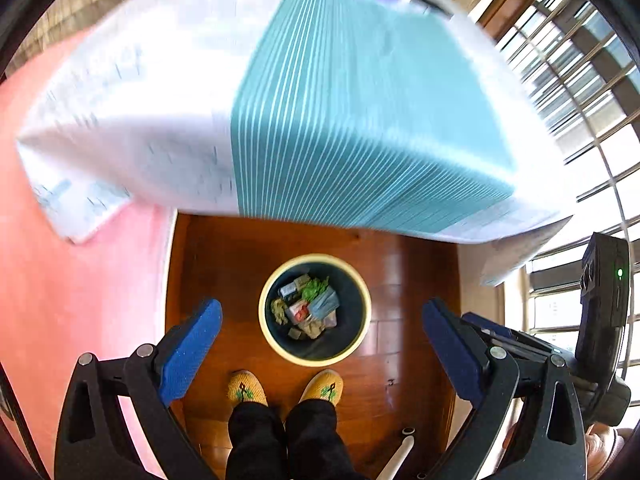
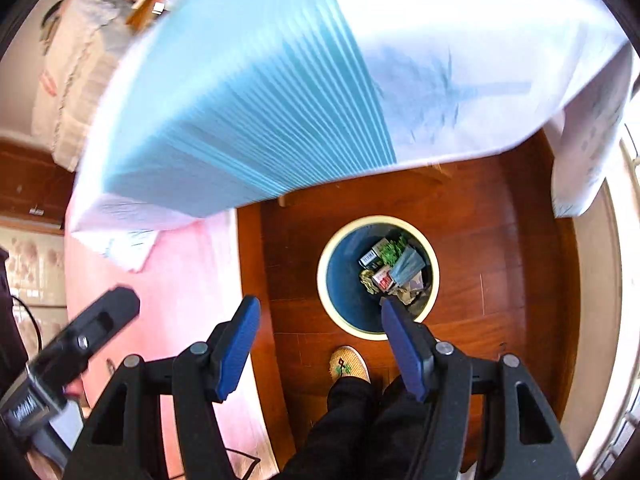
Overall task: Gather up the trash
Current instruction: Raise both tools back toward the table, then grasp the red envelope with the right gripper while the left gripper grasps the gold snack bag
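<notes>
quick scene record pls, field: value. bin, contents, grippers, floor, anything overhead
bin: round trash bin, pale rim, dark inside, upright on the wood floor
contents: mixed trash on the bottom, well under the rim: green scrap, blue face mask, small packets
left gripper: open, nothing between the jaws
right gripper: open, nothing between the jaws
person: stands right at the bin, yellow slippers, black trousers
overhead: blurred white and teal striped cloth over the upper view
beside floor: pink surface

Blurred teal-and-white pack (image 1: 312,100) fills the upper frame (print unreadable); bin (image 1: 315,264) scraps too small to name
</notes>
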Demonstrator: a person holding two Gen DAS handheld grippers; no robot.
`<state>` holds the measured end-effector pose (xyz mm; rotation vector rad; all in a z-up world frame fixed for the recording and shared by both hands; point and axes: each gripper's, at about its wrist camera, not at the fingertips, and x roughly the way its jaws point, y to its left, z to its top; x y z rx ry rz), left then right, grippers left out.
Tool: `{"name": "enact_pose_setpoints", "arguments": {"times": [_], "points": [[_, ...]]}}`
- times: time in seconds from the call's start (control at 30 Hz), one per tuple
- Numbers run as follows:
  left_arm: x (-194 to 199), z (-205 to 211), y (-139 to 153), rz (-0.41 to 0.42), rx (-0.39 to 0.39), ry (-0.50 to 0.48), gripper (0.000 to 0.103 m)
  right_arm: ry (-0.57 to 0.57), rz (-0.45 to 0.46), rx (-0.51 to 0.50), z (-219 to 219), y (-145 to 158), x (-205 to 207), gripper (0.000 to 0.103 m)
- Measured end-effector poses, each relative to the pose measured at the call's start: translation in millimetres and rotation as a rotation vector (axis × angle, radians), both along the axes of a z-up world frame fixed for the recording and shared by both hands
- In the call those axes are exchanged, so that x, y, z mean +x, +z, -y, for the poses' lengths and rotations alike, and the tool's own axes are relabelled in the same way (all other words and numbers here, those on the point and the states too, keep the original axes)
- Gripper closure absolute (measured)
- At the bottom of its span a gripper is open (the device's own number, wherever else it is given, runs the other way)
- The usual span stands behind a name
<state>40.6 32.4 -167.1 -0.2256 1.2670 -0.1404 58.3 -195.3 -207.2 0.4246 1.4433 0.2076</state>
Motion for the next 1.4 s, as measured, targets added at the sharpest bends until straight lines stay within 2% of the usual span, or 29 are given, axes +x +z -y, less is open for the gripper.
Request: {"name": "enact_pose_setpoints", "arguments": {"times": [0.23,0.47,0.63,0.73,0.9,1.1,1.27,1.4], "points": [[-6,0,104,0.15,0.0,0.02,0.004,0.089,0.142,0.01,0,95,-3,0.039],[-2,-1,205,0.327,0.048,0.043,0.004,0.15,0.374,-0.003,4,188,10,0.039],[6,0,260,0.435,0.075,0.087,0.004,0.185,0.505,-0.013,8,235,24,0.039],[14,0,279,0.472,0.089,0.109,0.004,0.209,0.555,-0.024,7,255,33,0.039],[31,-6,289,0.49,0.14,0.122,0.004,0.22,0.598,-0.029,3,274,55,0.039],[72,-26,277,0.447,0.202,0.133,0.004,0.209,0.589,-0.024,-6,269,94,0.039],[136,-52,256,0.408,0.211,0.138,0.004,0.201,0.58,-0.058,-22,259,139,0.039],[211,-67,231,0.349,0.187,0.078,0.004,0.164,0.564,-0.093,-38,250,192,0.039]]}}
